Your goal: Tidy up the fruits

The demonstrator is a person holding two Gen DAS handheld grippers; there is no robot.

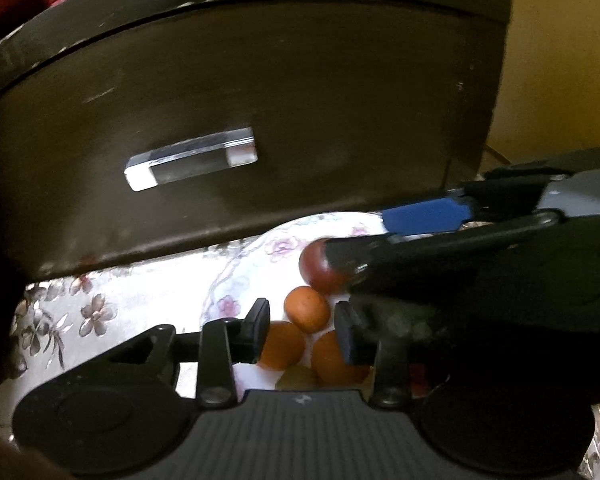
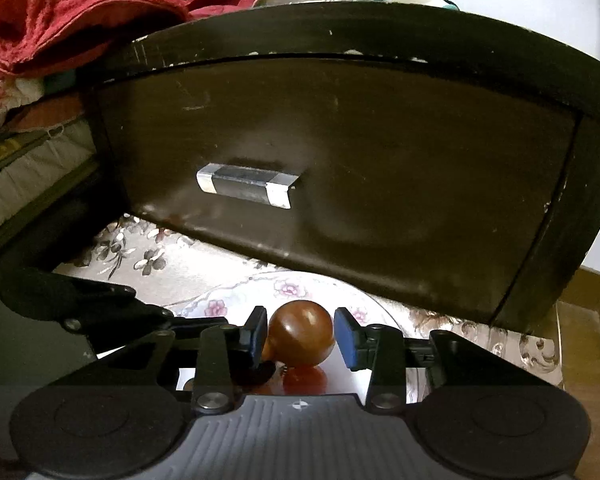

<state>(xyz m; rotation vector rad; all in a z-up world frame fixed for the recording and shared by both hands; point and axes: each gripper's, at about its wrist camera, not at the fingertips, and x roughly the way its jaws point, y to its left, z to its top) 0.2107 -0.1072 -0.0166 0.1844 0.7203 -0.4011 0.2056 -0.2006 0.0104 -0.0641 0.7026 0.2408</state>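
Dark fruit [image 2: 301, 337] between open right tool [image 2: 302, 340], drawer [image 2: 340, 184] behind

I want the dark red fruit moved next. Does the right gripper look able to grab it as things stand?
Probably yes. The right gripper is open with the dark red fruit already between its fingers, over the floral plate; nothing blocks the jaws from closing.

A dark reddish-brown fruit [image 2: 301, 336] is showing a glossy sheen, while three orange fruits [image 1: 307, 308] are glowing beside it on a white plate [image 1: 260, 264] patterned with pink flowers. The floral cloth [image 2: 172, 268] beneath is displaying grey-brown blossoms on pale ground. A dark brown drawer front [image 2: 340, 184] is carrying a silver handle [image 2: 246, 185]; a red towel [image 2: 60, 16] is lying above.
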